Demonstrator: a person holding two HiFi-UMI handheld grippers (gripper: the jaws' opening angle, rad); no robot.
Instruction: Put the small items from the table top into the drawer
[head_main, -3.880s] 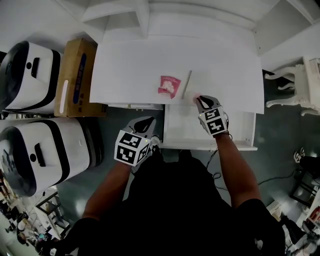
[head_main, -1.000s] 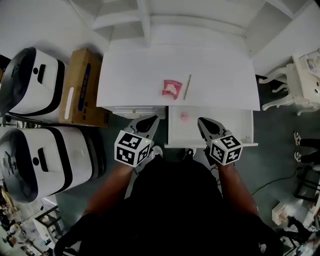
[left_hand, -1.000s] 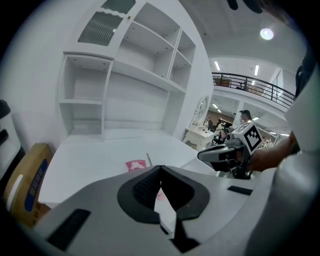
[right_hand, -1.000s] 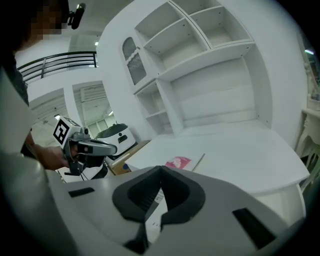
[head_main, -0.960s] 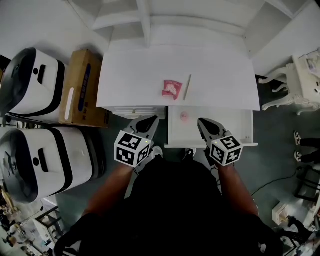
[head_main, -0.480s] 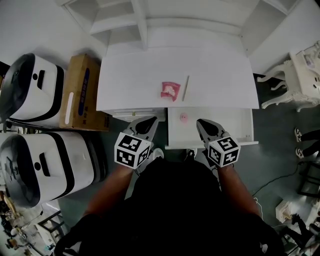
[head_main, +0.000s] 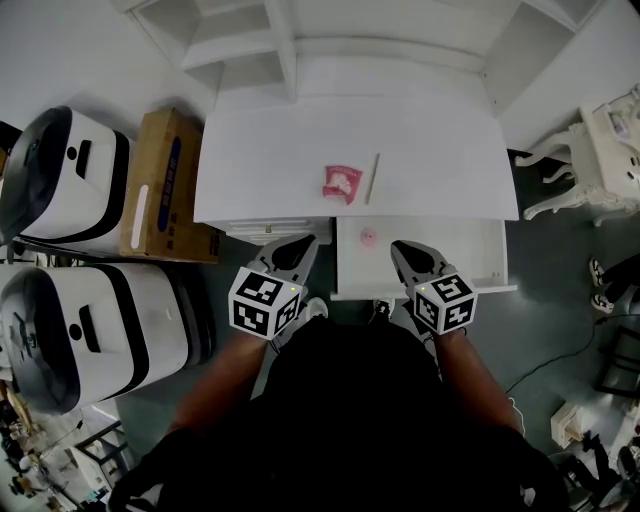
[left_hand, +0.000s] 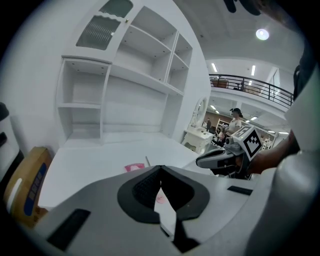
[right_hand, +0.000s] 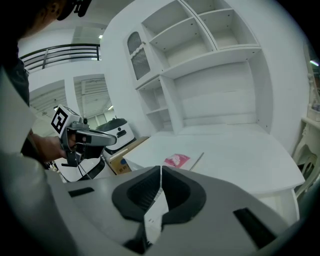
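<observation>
A pink packet and a thin pale stick lie side by side on the white desk top. Below the desk's front edge the drawer stands pulled out, with a small round pink item in its left part. My left gripper hangs shut and empty in front of the desk, left of the drawer. My right gripper is shut and empty over the drawer's front. In the left gripper view its jaws meet, the packet beyond. The right gripper faces the packet and stick.
A cardboard box stands against the desk's left side, beside two large white machines. White shelves rise behind the desk. An ornate white side table stands to the right.
Earlier my right gripper held something pink at the desk's front edge; now the pink item lies in the drawer and the gripper is drawn back. Over the last second almost nothing moved.
</observation>
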